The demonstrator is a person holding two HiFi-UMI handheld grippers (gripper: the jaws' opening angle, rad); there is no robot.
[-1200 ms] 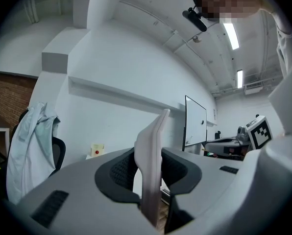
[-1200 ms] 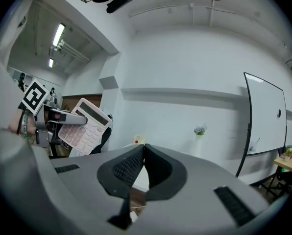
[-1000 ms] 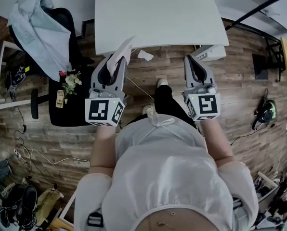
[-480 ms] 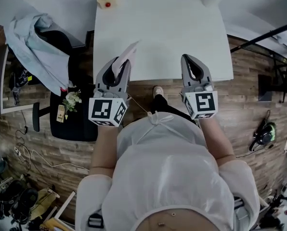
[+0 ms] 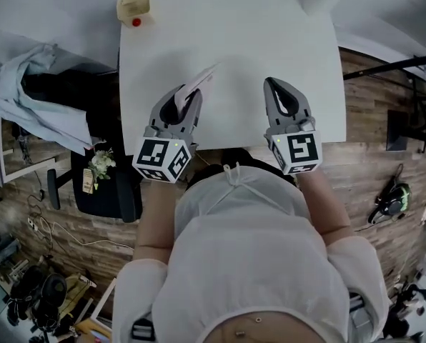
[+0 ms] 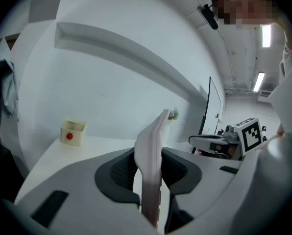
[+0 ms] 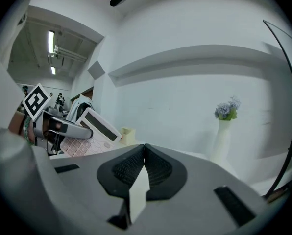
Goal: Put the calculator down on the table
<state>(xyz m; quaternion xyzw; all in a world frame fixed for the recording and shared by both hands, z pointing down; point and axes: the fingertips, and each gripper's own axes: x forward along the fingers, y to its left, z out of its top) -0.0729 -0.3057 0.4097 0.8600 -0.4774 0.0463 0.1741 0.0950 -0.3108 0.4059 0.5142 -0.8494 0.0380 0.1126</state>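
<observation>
Once carried from over floor (image 5: 367, 120) to above table (image 5: 234, 34) | left gripper (image 5: 184, 96) clamped on calculator (image 5: 202, 77), edge-up | right gripper (image 5: 279, 86) closed, empty | lowering next.

Item: calculator (image 5: 197, 82), flat, pale pink body, light keys, dark display strip. Clamped by its lower end between the jaws of the left gripper (image 5: 183, 97), standing on edge, display end tilted up and forward. Position: over the near part of the white desk (image 5: 234, 34), not laid down.
</observation>
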